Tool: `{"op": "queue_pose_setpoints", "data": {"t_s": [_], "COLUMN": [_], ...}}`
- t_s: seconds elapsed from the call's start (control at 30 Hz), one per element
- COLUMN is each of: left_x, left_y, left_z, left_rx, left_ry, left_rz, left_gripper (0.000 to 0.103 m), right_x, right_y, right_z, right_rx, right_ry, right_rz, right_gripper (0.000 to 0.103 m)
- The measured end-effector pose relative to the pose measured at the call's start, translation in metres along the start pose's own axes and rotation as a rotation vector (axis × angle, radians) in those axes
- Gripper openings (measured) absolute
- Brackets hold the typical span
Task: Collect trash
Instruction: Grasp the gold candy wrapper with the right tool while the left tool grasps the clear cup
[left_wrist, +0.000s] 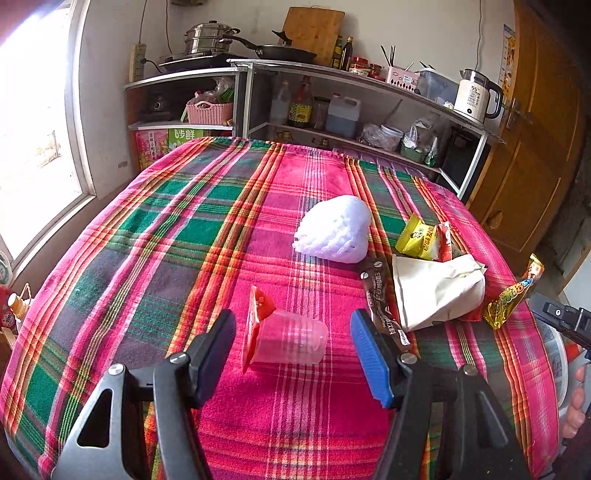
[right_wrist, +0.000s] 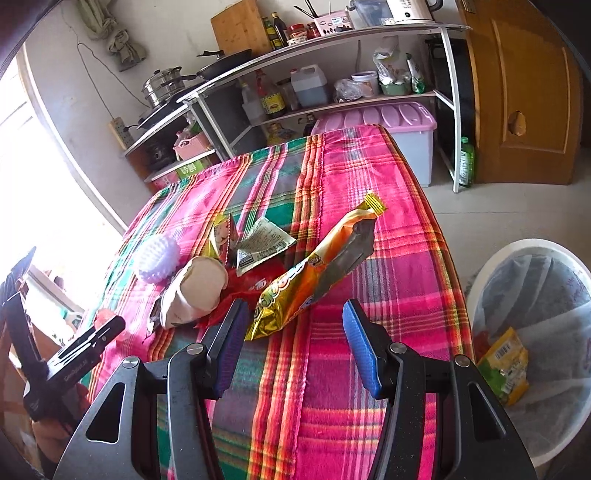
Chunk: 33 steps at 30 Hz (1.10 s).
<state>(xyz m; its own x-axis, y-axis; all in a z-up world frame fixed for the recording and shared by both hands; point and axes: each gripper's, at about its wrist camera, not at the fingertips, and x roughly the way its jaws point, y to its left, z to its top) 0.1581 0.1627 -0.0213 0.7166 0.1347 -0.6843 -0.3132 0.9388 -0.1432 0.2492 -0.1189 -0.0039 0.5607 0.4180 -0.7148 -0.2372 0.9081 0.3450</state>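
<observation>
Containers first. A white bin (right_wrist: 532, 332) lined with a clear bag stands on the floor off the table's right edge; inside it lies one yellow-green snack packet (right_wrist: 506, 365) and something red further back (too dim to name). A clear plastic cup (left_wrist: 291, 341) lies on its side on the plaid tablecloth (left_wrist: 147, 229), its peeled red foil lid (left_wrist: 255, 325) still attached at the mouth; the cup looks empty.

Left gripper (left_wrist: 293, 360): jaws spread wide, the cup lying on the cloth ahead of and between the fingers, neither pad touching it. Right gripper (right_wrist: 291, 345): jaws well apart, nothing held; the gold end of a long orange snack wrapper (right_wrist: 314, 273) lies just ahead, nearer the left finger.

The rest of the trash sits on the right half of the table: a white crumpled tissue ball (left_wrist: 334, 229), a yellow packet (left_wrist: 417, 238), a cream paper wrapper (left_wrist: 439, 291) and a brown coffee stick sachet (left_wrist: 384, 302) beside it.

View differences: only the right wrist view shows the bin, a lilac-lidded storage box (right_wrist: 391, 129) beyond the table, and a printed grey sachet (right_wrist: 262, 243) over red plastic. Only the left wrist view shows the cup clearly and a white electric kettle (left_wrist: 476, 96) on the shelf.
</observation>
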Motion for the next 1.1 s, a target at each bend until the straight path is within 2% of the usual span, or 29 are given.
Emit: {"op": "queue_pose_setpoints", "data": {"t_s": [0.23, 0.4, 0.43, 0.47, 0.53, 0.57, 0.7, 0.87, 1.1], "left_x": [0.012, 0.013, 0.012, 0.012, 0.011, 0.010, 0.004, -0.007, -0.028], "left_y": [0.002, 0.002, 0.003, 0.003, 0.003, 0.003, 0.002, -0.002, -0.012], "left_z": [0.002, 0.002, 0.001, 0.001, 0.001, 0.001, 0.001, -0.002, -0.009], "left_rx": [-0.030, -0.039, -0.043, -0.047, -0.049, -0.049, -0.045, -0.036, -0.010], "left_ry": [0.060, 0.071, 0.068, 0.066, 0.061, 0.057, 0.030, 0.001, -0.035], "left_rz": [-0.005, -0.011, -0.015, -0.018, -0.022, -0.024, -0.036, -0.060, -0.097], "left_gripper": [0.066, 0.057, 0.052, 0.052, 0.052, 0.052, 0.052, 0.052, 0.052], "right_x": [0.019, 0.031, 0.032, 0.032, 0.031, 0.029, 0.026, 0.017, -0.007], "right_y": [-0.011, -0.013, -0.012, -0.012, -0.011, -0.011, -0.009, -0.011, -0.015], "right_z": [0.016, 0.020, 0.020, 0.019, 0.019, 0.020, 0.018, 0.014, 0.003], "right_rx": [0.096, 0.124, 0.122, 0.117, 0.113, 0.107, 0.086, 0.079, 0.074], "right_ry": [0.016, 0.037, 0.034, 0.031, 0.023, 0.020, 0.011, 0.000, -0.034], "right_rz": [0.003, -0.011, -0.010, -0.013, -0.013, -0.012, -0.011, 0.002, 0.017], "right_gripper": [0.054, 0.054, 0.051, 0.042, 0.036, 0.030, 0.020, 0.012, 0.010]}}
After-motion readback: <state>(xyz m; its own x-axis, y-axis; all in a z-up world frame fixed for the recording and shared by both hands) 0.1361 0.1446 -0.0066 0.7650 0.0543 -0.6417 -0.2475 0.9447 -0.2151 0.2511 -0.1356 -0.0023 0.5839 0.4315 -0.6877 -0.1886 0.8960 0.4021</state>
